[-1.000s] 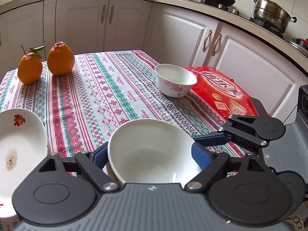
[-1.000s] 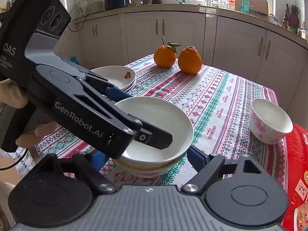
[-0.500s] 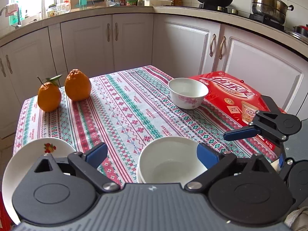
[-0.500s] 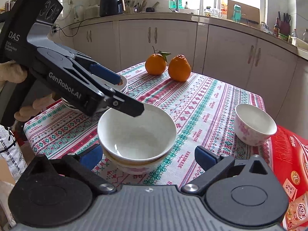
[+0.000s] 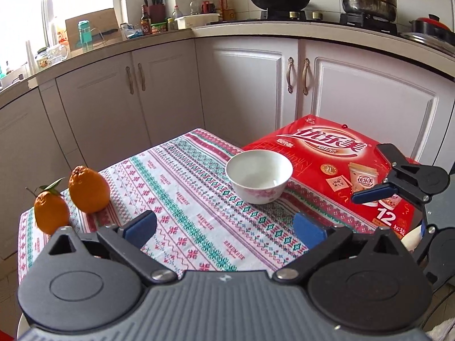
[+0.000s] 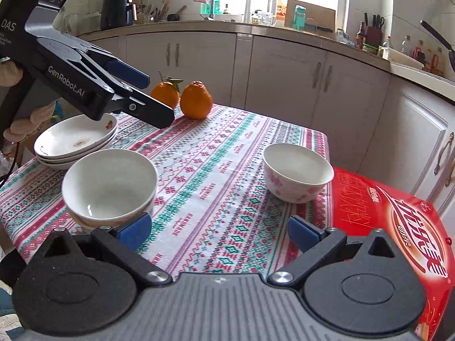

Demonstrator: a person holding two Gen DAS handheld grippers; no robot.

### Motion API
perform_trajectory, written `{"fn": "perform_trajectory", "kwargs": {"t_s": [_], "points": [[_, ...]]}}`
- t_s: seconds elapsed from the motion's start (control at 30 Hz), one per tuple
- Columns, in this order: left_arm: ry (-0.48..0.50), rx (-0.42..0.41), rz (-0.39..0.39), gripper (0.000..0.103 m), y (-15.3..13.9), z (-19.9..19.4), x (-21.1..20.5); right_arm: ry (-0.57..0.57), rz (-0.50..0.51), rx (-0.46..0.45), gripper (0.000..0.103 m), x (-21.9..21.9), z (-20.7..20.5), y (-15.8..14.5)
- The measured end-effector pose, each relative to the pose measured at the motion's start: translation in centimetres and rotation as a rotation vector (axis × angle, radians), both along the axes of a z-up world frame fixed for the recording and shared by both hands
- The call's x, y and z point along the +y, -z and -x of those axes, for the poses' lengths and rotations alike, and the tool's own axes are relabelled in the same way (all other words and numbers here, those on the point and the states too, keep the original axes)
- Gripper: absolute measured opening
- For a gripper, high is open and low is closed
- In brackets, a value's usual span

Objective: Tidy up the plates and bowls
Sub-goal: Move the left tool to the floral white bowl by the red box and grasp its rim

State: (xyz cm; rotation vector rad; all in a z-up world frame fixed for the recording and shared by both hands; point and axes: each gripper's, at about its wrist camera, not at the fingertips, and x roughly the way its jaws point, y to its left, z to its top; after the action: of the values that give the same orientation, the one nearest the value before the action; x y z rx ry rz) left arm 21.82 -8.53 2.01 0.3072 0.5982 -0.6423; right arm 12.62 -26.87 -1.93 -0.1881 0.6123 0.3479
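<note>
A stack of white bowls (image 6: 109, 184) stands on the patterned tablecloth (image 6: 216, 170) near the front left. A stack of white plates (image 6: 75, 139) lies just behind it. A small white bowl with pink flowers (image 6: 297, 172) stands alone on the right, also in the left wrist view (image 5: 259, 179). My left gripper (image 5: 224, 227) is open and empty, raised above the table; it also shows in the right wrist view (image 6: 148, 96) above the plates. My right gripper (image 6: 219, 228) is open and empty, near the table's front edge.
Two oranges (image 6: 196, 99) sit at the far side of the table, also in the left wrist view (image 5: 88, 189). A red carton (image 5: 338, 164) lies at the table's right edge, beside the flowered bowl. White cabinets and a cluttered counter stand behind.
My left gripper let go of the white bowl on the stack, opened, and rose up and back. My right gripper drew back a little.
</note>
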Motion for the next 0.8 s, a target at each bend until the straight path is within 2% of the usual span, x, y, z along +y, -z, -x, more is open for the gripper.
{"fn": "perform_trajectory", "kwargs": {"t_s": [0.23, 0.53, 0.8], "points": [[0.06, 0.029, -0.029, 0.102, 0.7, -3.8, -3.7, 0.044, 0.013, 0.007, 0.103, -2.6, -2.9, 1.0], [0.129, 0.089, -0.086, 0.102, 3.5, -8.4, -7.8, 0.066, 0.02, 0.027, 0.103, -5.1, -7.7, 2.6], [0.159, 0.147, -0.085, 0.102, 5.3, -11.5, -10.0, 0.053, 0.019, 0.04, 0.103, -5.8, -10.8, 3.5]]}}
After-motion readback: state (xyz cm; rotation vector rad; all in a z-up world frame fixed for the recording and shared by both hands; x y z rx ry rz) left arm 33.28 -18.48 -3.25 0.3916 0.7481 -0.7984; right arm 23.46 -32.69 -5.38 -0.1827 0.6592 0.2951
